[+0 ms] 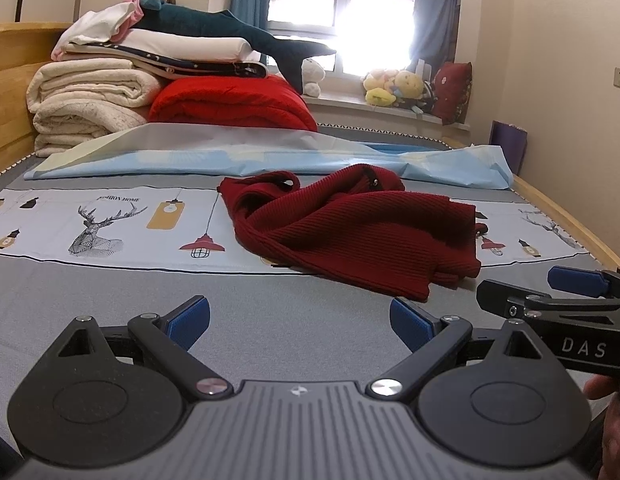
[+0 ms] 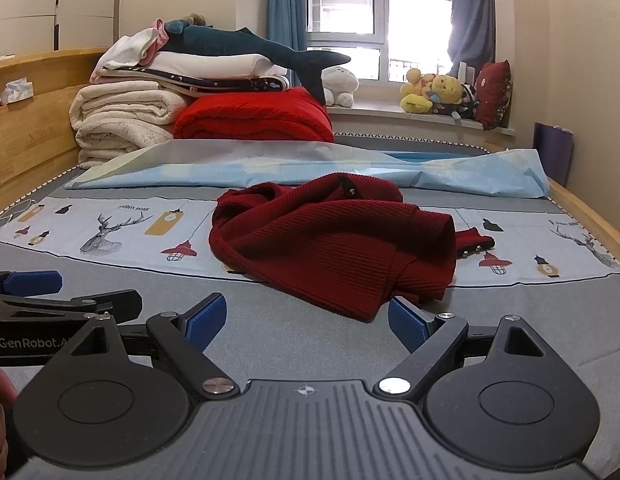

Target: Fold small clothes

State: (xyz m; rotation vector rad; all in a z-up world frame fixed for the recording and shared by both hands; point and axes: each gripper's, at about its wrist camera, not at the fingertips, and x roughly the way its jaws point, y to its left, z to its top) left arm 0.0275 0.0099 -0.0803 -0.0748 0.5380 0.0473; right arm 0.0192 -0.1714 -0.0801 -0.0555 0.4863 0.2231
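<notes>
I find both my left gripper [image 1: 299,322] and right gripper [image 2: 305,320] spread wide, holding nothing, short of the crumpled red knit garment [image 1: 350,228].

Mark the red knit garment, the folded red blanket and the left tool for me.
red knit garment [image 2: 330,248], right wrist view, on its ribbed middle.
folded red blanket [image 1: 233,106], left wrist view, on its front face.
left tool [image 1: 299,318], left wrist view, midway between fingertips.

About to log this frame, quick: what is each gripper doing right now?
Left gripper: open, holding nothing.
Right gripper: open, holding nothing, near the red garment.
</notes>
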